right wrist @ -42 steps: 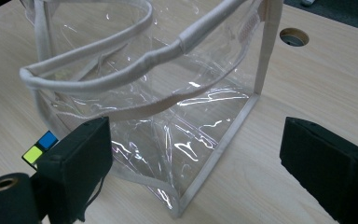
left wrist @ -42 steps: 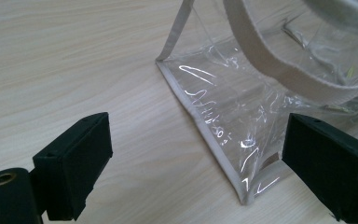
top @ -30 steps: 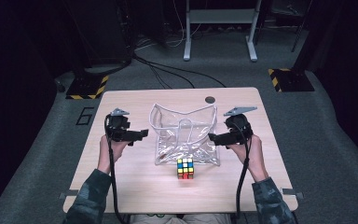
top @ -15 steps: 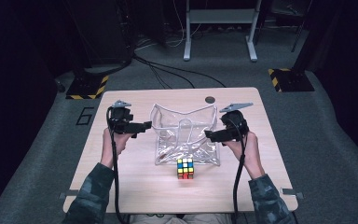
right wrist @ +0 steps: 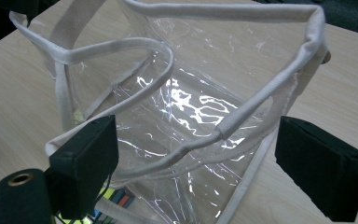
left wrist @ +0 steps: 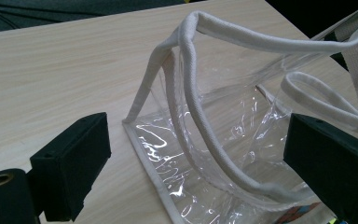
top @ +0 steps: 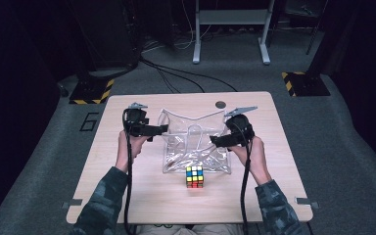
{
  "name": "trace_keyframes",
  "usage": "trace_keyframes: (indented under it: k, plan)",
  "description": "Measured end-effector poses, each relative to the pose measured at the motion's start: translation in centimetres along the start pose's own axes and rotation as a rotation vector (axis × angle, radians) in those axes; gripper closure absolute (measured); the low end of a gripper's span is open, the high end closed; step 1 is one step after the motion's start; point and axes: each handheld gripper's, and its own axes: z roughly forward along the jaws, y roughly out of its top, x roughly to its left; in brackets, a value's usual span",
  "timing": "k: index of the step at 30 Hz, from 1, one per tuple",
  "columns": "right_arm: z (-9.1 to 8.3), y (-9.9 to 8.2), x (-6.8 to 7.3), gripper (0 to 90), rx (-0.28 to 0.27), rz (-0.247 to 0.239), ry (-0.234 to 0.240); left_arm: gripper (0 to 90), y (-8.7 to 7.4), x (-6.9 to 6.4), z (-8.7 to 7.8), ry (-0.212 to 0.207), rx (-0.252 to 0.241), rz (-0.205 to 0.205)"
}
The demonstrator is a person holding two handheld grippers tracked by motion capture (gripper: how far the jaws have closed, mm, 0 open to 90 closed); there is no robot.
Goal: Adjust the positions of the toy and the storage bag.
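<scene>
- The left gripper (top: 162, 129) is held at the left edge of the clear bag (top: 196, 147), with its 2 black jaws spread wide. In the left gripper view the bag's left corner (left wrist: 168, 56) lies between the jaws but is not pinched. This placement is judged to suit a grasp on that side of the bag's mouth.
- The bag is found at the middle of the table (top: 127, 196), slumped yet partly open. It is made of glossy, creased see-through plastic, and its edges are trimmed with white woven tape. A soft white cord handle (left wrist: 223, 154) is seen drooping in a loop inside the mouth.
- The puzzle cube (top: 194, 176) is set on the wood just in front of the bag's near edge, touching or almost touching it. It is a small block of 9 coloured squares per face. It is judged to be waiting to go into the bag once the mouth is held open.
- The right gripper (top: 214, 142) is held at the bag's right side, jaws likewise wide. The taped rim (right wrist: 242, 116) lies between them in the right gripper view, and no grip is seen.
- The table is of pale, matt wood grain, with 1 round hole (top: 220, 104) near its far edge.
</scene>
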Motion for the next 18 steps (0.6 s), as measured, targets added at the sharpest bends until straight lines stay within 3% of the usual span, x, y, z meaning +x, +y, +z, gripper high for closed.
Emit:
trace_keyframes:
  k: [12,13,14,18]
  plan:
    - [2.3,-0.8,0.1,15.0,0.046,0.018,0.002,14.4,-0.8,-0.5,2.2,0.002,0.062,0.015]
    - [2.3,-0.9,0.1,15.9,0.051,0.028,0.001,15.0,-1.0,-0.3,2.3,-0.027,0.068,-0.002]
    - [2.3,-0.9,0.1,15.9,0.051,0.028,0.001,16.3,-1.0,-0.3,2.3,-0.027,0.068,-0.002]
    - [2.7,-1.2,-0.2,25.3,0.061,0.023,-0.016,22.0,-1.5,-0.1,2.2,-0.038,0.068,-0.008]
